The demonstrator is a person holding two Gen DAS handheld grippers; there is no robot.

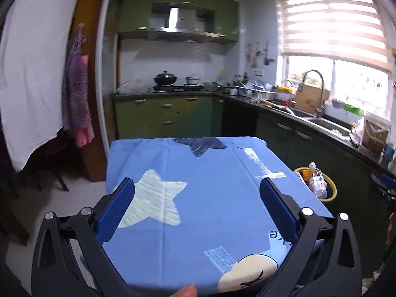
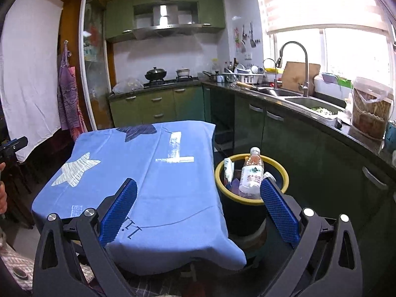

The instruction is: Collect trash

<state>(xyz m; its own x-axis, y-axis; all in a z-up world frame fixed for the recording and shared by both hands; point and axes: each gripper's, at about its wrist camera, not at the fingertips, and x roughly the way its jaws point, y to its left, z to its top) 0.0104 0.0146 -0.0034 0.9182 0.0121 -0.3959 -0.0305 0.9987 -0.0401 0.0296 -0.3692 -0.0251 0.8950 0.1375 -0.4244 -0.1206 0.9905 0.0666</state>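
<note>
Large white "T" on blue tablecloth (image 2: 148,173), bottle (image 2: 251,175) label unreadable

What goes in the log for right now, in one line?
left gripper: open, empty | right gripper: open, empty | bottle: in bin | table: no trash seen

Matt cloth tablecloth (image 2: 153,173), clear-plastic btl (image 2: 251,175)

A blue star-printed tablecloth (image 2: 148,173) covers the table in a kitchen of green cabinets (image 2: 158,106). At the far wall a black wok (image 2: 155,73) and a small white pot (image 2: 183,72) sit on the stove beneath a steel range hood (image 2: 164,28). To the right, a curved faucet (image 2: 295,61) rises over the sink (image 2: 311,104); at left hangs a purple apron (image 2: 66,99).
</note>
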